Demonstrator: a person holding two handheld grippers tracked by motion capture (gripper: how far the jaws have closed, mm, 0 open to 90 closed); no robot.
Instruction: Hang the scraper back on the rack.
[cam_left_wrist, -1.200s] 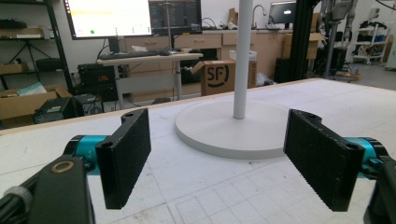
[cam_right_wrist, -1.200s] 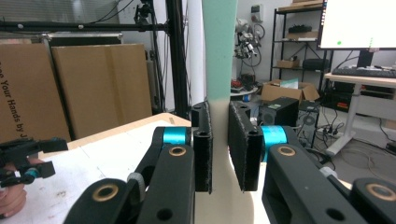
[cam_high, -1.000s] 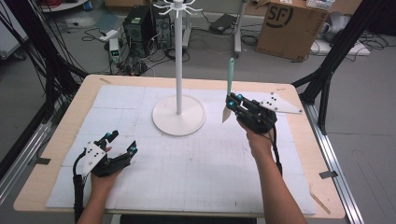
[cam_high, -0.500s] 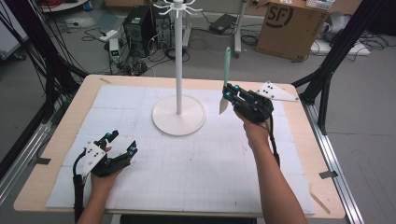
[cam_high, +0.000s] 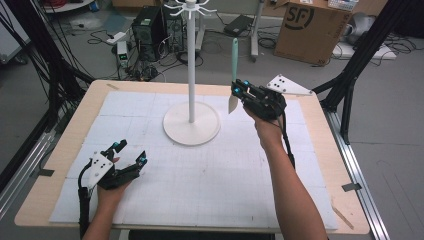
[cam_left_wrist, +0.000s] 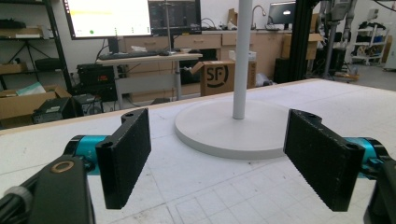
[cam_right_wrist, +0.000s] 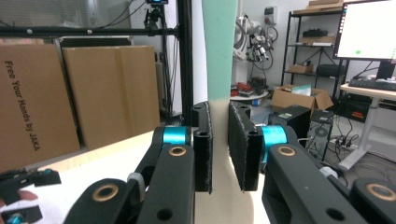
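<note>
Right gripper (cam_high: 239, 91) at upper right of centre, jaws clamped on spatula (cam_high: 234, 60), long axis upright, handle up. Stand (cam_high: 190, 65) just left of it, hooks higher. Left gripper (cam_high: 131, 156) rests lower left on counter (cam_high: 210, 200), jaws apart, nothing between.

Black grippers (cam_high: 127, 159) (cam_high: 239, 90) w/ teal joints, textured black pads (cam_left_wrist: 125, 154) — grey plates, bare forearms.

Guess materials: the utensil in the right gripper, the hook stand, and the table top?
Utensil: matte mint-green handle and cream blade, one soft-looking moulded piece, likely silicone or plastic; held upright in the right gripper.
Hook stand: smooth white pole on a round base with an even satin coat, probably painted metal, possibly plastic.
Table: pale wood-look edge, likely plywood, under a white gridded mat.
</note>
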